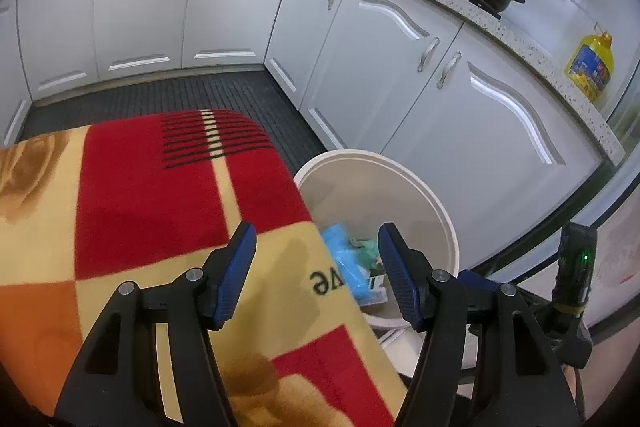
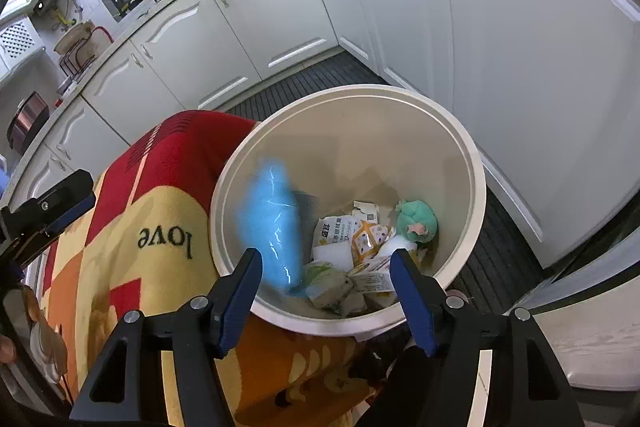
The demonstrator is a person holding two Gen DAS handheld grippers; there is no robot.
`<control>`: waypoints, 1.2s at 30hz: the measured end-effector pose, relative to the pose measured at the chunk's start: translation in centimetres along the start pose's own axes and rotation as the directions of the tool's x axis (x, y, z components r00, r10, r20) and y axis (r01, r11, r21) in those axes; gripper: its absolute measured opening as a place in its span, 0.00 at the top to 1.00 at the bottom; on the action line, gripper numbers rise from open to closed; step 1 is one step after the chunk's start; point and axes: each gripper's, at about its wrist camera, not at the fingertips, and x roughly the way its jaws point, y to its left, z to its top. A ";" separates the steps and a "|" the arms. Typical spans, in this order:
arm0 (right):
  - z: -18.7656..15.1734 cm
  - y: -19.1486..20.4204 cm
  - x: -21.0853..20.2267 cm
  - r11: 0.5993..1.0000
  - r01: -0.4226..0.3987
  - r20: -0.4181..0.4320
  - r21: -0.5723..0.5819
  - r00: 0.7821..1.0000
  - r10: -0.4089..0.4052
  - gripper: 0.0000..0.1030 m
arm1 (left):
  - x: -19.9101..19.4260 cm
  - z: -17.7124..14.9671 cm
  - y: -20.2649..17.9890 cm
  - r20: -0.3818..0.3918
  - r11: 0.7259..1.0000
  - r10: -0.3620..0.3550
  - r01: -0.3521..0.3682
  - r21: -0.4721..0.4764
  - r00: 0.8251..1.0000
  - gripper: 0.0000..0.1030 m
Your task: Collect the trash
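The blanket reads "love" upside down; packet print in the bin is too small to read. Right gripper is parted and empty above the rim, a blurred blue wrapper inside the bin. Left gripper is parted, empty, over the blanket edge

Both wrist views look steeply down, sharing the bin and blanket.

Patterned blanket, white cabinets, oil bottle
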 end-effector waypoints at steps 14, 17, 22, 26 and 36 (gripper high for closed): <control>-1.5 3.5 -0.7 0.998 0.006 0.014 -0.056 1.000 -0.005 0.32 | -3.0 -2.0 -0.5 0.056 0.994 0.072 -0.076 0.072 0.996 0.39; -1.8 4.2 -1.4 0.998 0.007 0.027 -0.065 1.000 -0.006 0.32 | -3.9 -2.3 -0.8 0.080 0.993 0.081 -0.087 0.076 0.993 0.39; -2.2 5.4 -3.2 0.997 0.009 0.068 -0.075 0.998 -0.004 0.28 | -5.7 -2.8 -1.3 0.129 0.989 0.097 -0.110 0.096 0.987 0.39; -2.5 6.5 -5.3 0.996 0.022 0.121 -0.087 0.993 -0.012 0.25 | -7.3 -3.2 -1.9 0.168 0.985 0.111 -0.131 0.109 0.980 0.39; -3.2 8.5 -9.5 0.994 0.056 0.225 -0.093 0.974 -0.034 0.17 | -11.1 -4.2 -3.0 0.268 0.980 0.124 -0.160 0.121 0.956 0.21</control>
